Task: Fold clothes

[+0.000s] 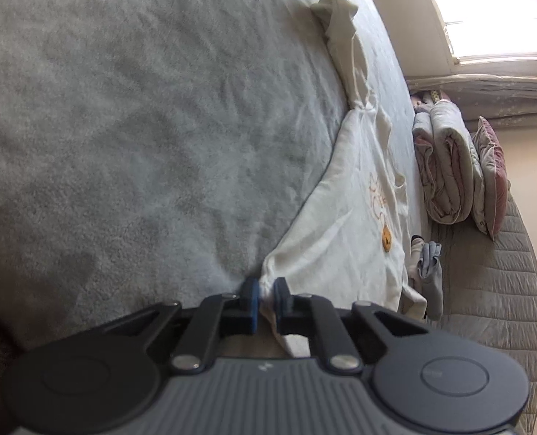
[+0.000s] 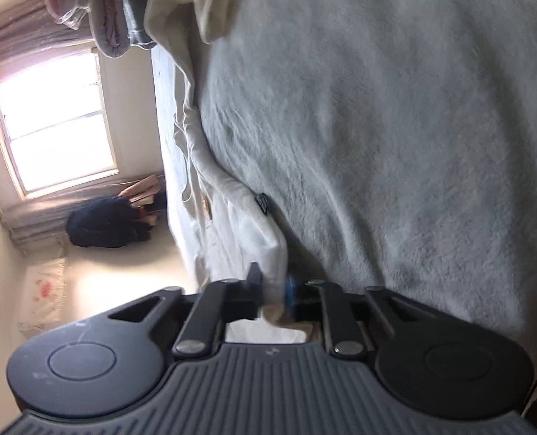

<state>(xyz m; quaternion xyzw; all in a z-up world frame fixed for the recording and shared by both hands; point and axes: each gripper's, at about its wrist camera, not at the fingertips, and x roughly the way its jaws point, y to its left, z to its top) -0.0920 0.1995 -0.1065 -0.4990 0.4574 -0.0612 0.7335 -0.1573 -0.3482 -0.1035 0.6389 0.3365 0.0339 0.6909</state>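
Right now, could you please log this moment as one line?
task: fold clothes | left gripper: shut on cream shirt | right gripper: shut on cream shirt | surface: grey blanket

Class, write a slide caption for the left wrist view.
Left gripper pinches a corner of a cream shirt on a grey blanket.

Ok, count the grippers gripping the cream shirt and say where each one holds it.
2. The left gripper pinches a bunched corner of the cream shirt; the right gripper clamps another edge.
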